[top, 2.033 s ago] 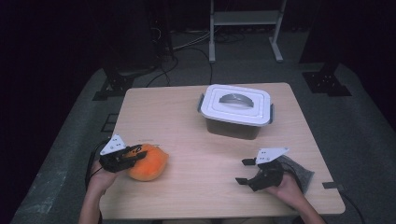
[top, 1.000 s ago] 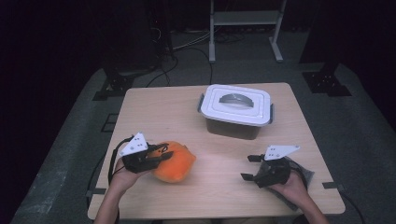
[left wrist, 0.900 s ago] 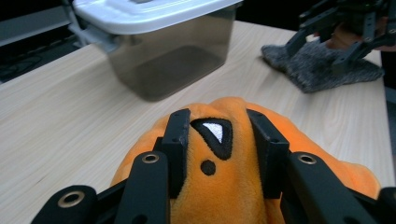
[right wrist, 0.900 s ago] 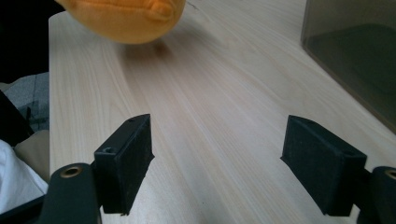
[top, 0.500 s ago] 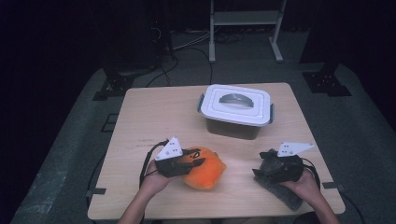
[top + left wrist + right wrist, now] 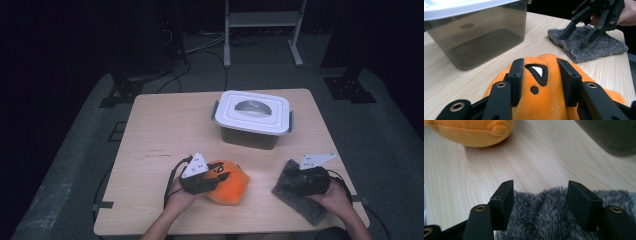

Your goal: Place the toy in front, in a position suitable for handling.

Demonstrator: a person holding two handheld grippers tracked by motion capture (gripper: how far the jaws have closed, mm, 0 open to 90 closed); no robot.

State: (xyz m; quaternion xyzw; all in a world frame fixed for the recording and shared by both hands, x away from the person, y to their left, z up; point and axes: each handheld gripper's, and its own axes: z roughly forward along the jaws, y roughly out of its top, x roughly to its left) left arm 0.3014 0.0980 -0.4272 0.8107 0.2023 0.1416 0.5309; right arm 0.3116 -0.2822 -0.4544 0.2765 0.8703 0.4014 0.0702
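Your table (image 6: 165, 130) is a light wood top, w/ a lidded plastic box (image 6: 252, 120) sitting toward 12 o'clock of centre: white lid (image 6: 252, 111) w/ a grey handle recess, smoky see-through walls, looks bare inside from the left gripper view (image 6: 477, 37). Next down in size, the grey fuzzy cloth (image 6: 300, 197) lies flat near the table's 4 o'clock corner, well apart from the box. The orange plush toy (image 6: 231, 184) sits at approx 6 o'clock on the table, near the front edge, btwn your two hands and apart from the cloth. Your left gripper (image 6: 216, 179) is on the toy's 9 o'clock side; in the left gripper view its jaws press into the plush from both sides (image 6: 541, 100), pinching it around a black-and-white eye patch, fabric bulging btwn them. Your right gripper (image 6: 296, 176) is over the cloth, at its 12 o'clock end; in the right gripper view (image 6: 540, 207) the jaws stand spread wide, tips down at the fuzzy pile near the cloth's edge, nothing clamped btwn them. The same view shows the toy (image 6: 474, 131) at 11 o'clock across bare wood.
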